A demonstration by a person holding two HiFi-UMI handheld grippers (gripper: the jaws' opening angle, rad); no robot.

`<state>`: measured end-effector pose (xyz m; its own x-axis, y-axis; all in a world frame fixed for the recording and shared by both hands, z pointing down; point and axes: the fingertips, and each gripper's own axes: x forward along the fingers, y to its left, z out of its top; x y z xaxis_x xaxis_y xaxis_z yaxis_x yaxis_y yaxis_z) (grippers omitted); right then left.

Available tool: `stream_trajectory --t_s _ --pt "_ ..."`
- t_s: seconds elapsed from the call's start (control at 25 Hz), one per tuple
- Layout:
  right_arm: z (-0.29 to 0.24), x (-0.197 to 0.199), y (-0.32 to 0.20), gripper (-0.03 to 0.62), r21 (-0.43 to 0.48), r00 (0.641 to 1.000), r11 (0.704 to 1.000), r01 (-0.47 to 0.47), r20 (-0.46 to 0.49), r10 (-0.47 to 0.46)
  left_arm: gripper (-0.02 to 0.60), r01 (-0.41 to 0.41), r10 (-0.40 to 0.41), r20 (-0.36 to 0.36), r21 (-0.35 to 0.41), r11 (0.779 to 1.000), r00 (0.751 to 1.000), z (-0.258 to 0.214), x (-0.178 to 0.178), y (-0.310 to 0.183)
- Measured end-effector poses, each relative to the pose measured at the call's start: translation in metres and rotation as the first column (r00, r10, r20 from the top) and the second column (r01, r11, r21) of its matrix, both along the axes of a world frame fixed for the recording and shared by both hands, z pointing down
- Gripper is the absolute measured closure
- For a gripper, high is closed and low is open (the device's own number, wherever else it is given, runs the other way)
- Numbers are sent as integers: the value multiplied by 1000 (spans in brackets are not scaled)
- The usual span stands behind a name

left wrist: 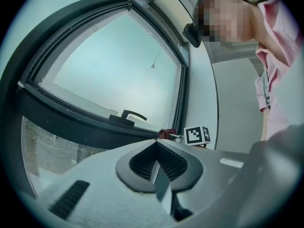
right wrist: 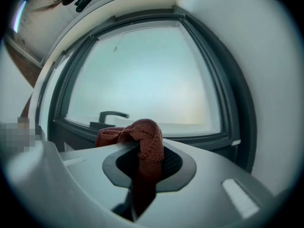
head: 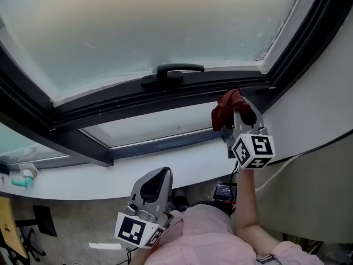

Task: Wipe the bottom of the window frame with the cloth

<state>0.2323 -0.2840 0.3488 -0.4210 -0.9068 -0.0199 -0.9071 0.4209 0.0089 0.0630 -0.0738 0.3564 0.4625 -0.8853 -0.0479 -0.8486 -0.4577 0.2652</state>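
clearly right gripper (right wrist: 142,175) clamps rust-red knitted cloth (right wrist: 145,139), head view alone shows cloth by dark window frame (head: 165,98), left gripper (left wrist: 159,167) jaws together, empty

Your head camera is looking steeply down, the window frame (head: 138,99) crossing at 12 o'clock; both gripper cameras are facing that same frame too

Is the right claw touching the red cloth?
Touching. The right gripper view shows the red cloth pinched in the jaws of the right claw.
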Motion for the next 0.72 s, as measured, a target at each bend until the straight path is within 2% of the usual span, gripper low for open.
stream_trajectory --t_s 0.12,0.32,0.56,0.72 --pt "20 -59 16 533 -91 994 990 105 -8 -106 580 2 -2 -2 -7 1000 1000 2 -13 4" --pt "34 -121 28 533 -145 987 976 163 23 -162 580 10 -10 1 -20 1000 1000 0 -45 13" --pt "55 -169 31 533 -183 987 970 163 15 -163 580 33 -33 8 -21 999 999 -5 -91 20" --pt "52 -182 23 533 -132 993 985 111 46 -106 580 43 -43 17 -19 999 999 -4 -116 25"
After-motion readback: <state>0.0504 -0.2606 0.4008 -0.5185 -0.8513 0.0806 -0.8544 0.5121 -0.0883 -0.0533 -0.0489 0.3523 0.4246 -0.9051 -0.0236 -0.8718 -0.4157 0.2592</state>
